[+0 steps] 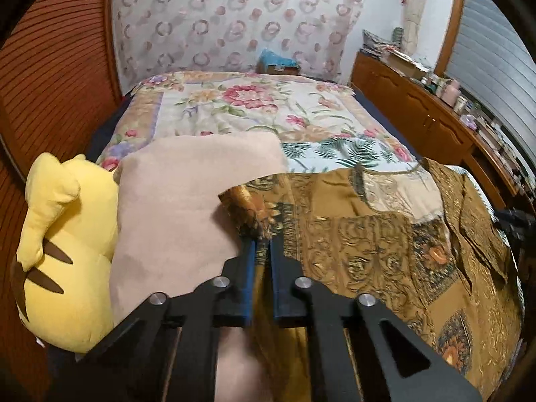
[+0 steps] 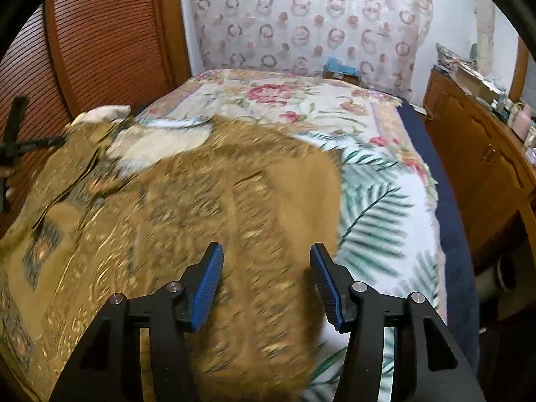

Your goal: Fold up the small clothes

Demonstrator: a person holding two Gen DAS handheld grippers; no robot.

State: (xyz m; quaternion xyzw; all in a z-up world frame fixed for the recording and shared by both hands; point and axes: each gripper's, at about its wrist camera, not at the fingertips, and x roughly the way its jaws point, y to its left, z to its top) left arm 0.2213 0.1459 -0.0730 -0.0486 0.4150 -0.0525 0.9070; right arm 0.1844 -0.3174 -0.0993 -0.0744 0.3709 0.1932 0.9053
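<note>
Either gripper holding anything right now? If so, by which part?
The left gripper is shut on the brown patterned garment, pinching a bunched edge or corner near the beige pillow. The right gripper is open above the garment, holding nothing.

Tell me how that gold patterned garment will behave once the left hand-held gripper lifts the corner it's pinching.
The gold patterned garment will probably drape limply: it already lies in soft folds and ripples across the bedspread. It looks thin and light, so one pinch from the left hand-held gripper should raise it. Its sheen hints it may slide easily; the open right hand-held gripper could steady it.
</note>
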